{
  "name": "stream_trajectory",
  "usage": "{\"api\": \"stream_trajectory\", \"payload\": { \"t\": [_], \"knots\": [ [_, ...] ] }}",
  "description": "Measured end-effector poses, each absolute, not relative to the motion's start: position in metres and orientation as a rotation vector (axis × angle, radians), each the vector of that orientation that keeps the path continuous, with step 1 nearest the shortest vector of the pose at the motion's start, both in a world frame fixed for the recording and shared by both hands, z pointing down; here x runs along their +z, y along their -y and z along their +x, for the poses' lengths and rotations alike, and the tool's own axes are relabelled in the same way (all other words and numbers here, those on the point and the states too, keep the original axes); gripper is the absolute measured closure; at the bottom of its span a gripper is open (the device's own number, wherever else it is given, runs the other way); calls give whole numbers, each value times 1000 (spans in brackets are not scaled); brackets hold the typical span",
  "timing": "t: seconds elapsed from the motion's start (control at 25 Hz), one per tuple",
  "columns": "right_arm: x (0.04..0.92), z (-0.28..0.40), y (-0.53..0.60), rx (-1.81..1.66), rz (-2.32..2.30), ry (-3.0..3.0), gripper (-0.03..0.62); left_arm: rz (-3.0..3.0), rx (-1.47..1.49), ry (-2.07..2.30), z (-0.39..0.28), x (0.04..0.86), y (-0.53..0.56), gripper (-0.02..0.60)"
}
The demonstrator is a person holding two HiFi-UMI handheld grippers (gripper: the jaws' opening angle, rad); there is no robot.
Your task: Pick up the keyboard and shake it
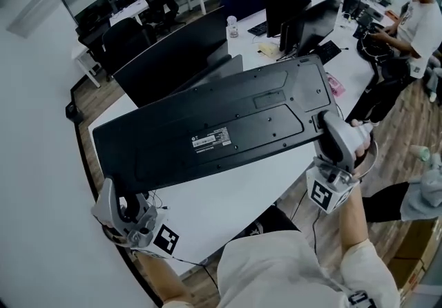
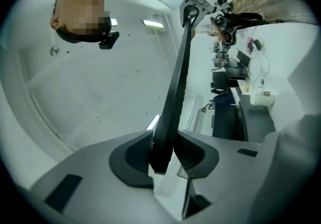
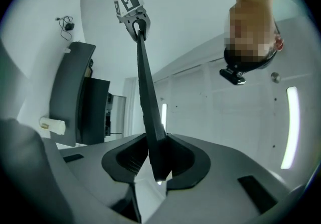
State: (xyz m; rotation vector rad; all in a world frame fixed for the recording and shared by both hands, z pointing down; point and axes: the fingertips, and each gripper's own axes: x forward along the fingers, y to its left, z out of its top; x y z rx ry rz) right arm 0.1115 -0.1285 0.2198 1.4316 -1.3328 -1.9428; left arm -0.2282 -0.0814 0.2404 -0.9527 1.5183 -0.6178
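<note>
A black keyboard (image 1: 214,130) is held in the air above the white desk (image 1: 235,196), turned over so its underside with the label faces me. My left gripper (image 1: 123,204) is shut on its left end and my right gripper (image 1: 326,135) is shut on its right end. In the left gripper view the keyboard (image 2: 175,82) shows edge-on, pinched between the dark pads (image 2: 131,157), running away to the right gripper (image 2: 193,12). The right gripper view shows the same thin edge of the keyboard (image 3: 148,97) clamped in my right gripper (image 3: 158,160), with the left gripper (image 3: 135,19) at the far end.
A large dark monitor (image 1: 173,58) stands behind the keyboard on the desk. More monitors, a second keyboard (image 1: 324,52) and a cup (image 1: 232,26) fill the desks beyond. A person (image 1: 414,23) in a white shirt stands at the far right. Office chairs stand at the back.
</note>
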Motion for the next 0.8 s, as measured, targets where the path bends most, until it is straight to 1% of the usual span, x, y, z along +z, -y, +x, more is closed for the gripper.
{"api": "stream_trajectory", "payload": {
  "t": [0.24, 0.4, 0.64, 0.8],
  "knots": [
    [326, 107, 187, -1504, 958, 1667, 464, -1342, -980, -1185, -231, 359, 123, 462],
    [411, 102, 204, -1191, 589, 1836, 467, -1738, -1141, -989, -230, 449, 132, 460],
    [489, 99, 190, -728, 101, 2038, 468, -2447, -1118, -818, -226, 530, 94, 463],
    [511, 92, 172, -365, -207, 2147, 471, -2882, -985, -605, -230, 555, 69, 466]
  ]
}}
